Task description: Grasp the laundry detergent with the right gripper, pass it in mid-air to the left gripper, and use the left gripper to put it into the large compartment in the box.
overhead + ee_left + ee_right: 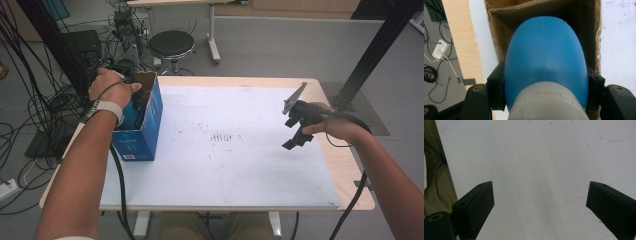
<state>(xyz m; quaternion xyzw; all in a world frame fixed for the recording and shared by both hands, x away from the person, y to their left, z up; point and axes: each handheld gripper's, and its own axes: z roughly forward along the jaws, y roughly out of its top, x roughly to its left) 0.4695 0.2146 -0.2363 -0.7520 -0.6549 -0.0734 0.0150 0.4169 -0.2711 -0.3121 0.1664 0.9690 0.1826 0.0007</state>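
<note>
Blue bulb [546, 62], pinched at its widest part between the left hand-held gripper [546, 86], hangs just ahead of it over the open cardboard box [584, 15] and could snag on the flaps, a fit the high view hides, while the right hand-held gripper [540, 202] hovers spread over the bench [536, 157].

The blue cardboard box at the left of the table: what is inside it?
Over the open box the left claw holds a blue rounded object at its mouth. That object hides the box's bottom.
</note>
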